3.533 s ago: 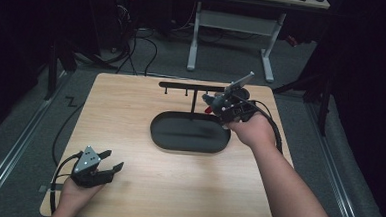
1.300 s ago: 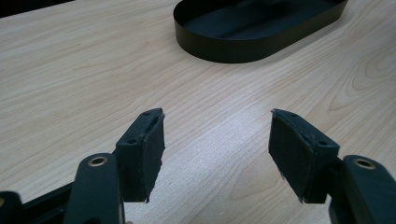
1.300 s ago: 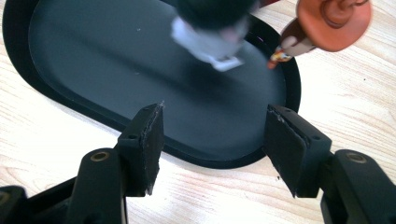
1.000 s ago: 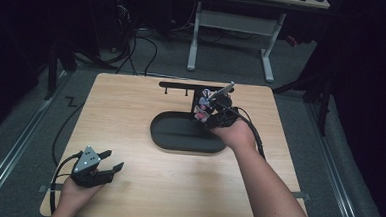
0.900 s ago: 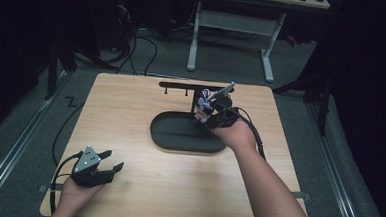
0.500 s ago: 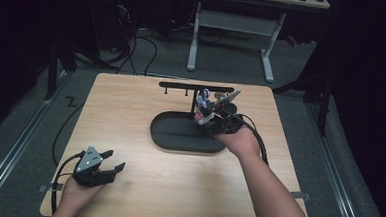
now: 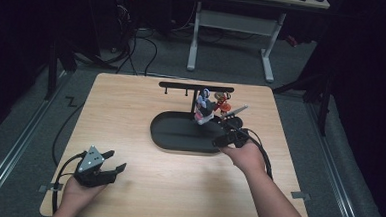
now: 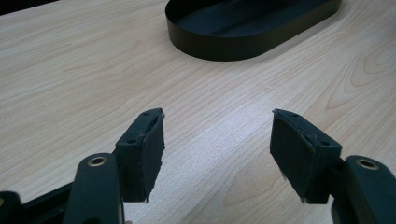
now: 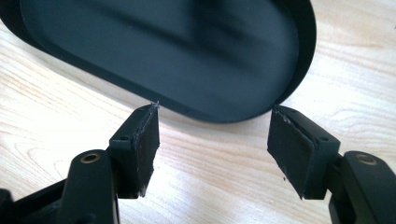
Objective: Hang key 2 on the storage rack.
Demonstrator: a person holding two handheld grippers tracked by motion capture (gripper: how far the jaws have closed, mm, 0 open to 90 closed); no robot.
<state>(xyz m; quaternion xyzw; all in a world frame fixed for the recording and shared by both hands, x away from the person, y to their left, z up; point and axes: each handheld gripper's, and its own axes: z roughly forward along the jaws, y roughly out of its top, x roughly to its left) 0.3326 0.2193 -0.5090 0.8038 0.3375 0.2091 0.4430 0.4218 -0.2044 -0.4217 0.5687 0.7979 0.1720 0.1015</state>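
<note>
A black oval tray (image 7: 165, 137) lies mid-table, with a black T-shaped rack (image 7: 197, 87) standing behind it. Small colourful charms (image 7: 208, 107) appear to hang under the rack's right half. My right gripper (image 7: 223, 138) hovers over the tray's near right rim (image 9: 306, 51). Its jaws have just been opening and stand open, with nothing between them (image 9: 215, 121). My left gripper (image 7: 112, 167) rests at the table's near left corner, open and empty (image 8: 217, 126). It points toward the tray (image 8: 224, 49).
The wooden tabletop (image 7: 177, 188) is bare around the tray. The tray's floor looks empty in the right gripper view. Cables (image 7: 261, 152) trail from both grippers. A white desk frame (image 7: 230, 25) stands on the floor beyond the table.
My right gripper has come back from the rack toward the near side and lower, leaving the colourful charms at the rack. The left gripper has stayed put.
</note>
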